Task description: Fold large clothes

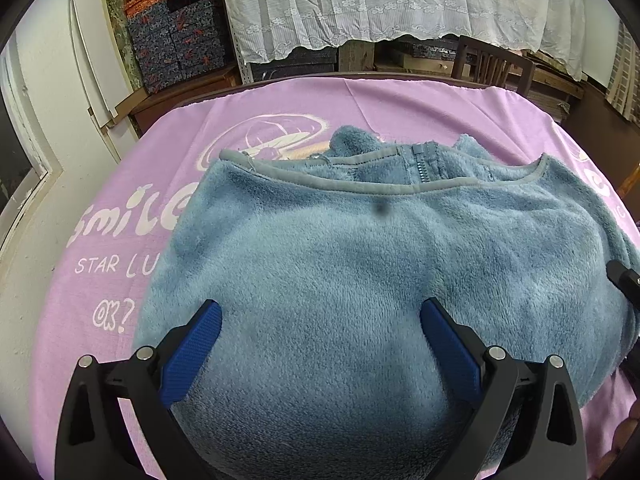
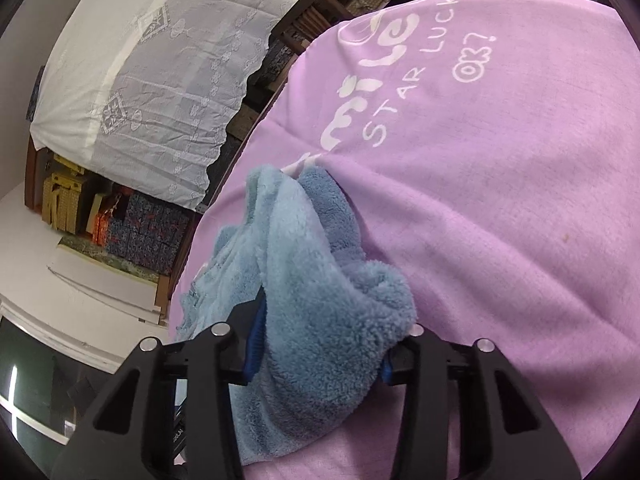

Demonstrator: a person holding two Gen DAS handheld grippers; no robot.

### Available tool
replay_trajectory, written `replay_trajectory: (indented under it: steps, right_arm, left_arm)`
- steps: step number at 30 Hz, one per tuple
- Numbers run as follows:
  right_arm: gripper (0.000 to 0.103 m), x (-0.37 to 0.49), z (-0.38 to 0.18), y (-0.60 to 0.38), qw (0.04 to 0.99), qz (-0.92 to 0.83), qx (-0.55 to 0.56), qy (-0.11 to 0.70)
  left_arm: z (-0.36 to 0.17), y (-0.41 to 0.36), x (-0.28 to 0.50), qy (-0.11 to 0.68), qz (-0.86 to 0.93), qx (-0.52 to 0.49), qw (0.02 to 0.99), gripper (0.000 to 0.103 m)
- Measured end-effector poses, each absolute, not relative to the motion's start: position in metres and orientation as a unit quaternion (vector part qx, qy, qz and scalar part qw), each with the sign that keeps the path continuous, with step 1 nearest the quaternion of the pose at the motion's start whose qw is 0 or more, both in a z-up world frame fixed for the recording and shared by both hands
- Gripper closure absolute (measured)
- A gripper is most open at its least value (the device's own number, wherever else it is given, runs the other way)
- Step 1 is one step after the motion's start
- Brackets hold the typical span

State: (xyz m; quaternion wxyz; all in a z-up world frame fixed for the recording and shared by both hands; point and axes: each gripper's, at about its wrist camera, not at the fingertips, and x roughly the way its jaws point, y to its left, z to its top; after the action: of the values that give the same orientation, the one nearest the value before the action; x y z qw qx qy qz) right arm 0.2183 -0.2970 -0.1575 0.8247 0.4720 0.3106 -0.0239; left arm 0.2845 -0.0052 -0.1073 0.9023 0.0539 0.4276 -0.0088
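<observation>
A blue fleece jacket (image 1: 340,264) with a grey trimmed hem and a zipper (image 1: 426,162) lies bunched on the purple printed cloth (image 1: 160,184). My left gripper (image 1: 320,320) is open, its blue pads (image 1: 200,344) spread above the fleece, holding nothing. My right gripper (image 2: 320,356) is shut on a thick fold of the jacket (image 2: 320,320), with fleece bulging out between the fingers; the pads are mostly hidden. A part of the right gripper shows at the right edge of the left wrist view (image 1: 624,280).
The purple cloth (image 2: 500,200) covers the table and carries white lettering. A white lace curtain (image 1: 380,0) hangs behind, with patterned boxes (image 1: 176,40) at the left and a wooden chair (image 1: 492,64) beyond the far edge.
</observation>
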Motion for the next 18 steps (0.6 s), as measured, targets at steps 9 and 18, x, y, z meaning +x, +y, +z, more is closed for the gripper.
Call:
replay_trajectory:
  steps: [9, 18]
  right_arm:
    - [0.069, 0.230, -0.146, -0.291, 0.855, -0.004, 0.407, 0.321]
    - [0.073, 0.225, -0.121, -0.281, 0.891, 0.032, 0.338, 0.302]
  left_arm:
    - [-0.103, 0.001, 0.282, 0.429, -0.022, 0.038, 0.902, 0.004]
    - [-0.074, 0.003, 0.272, 0.419, -0.087, 0.001, 0.904, 0.004]
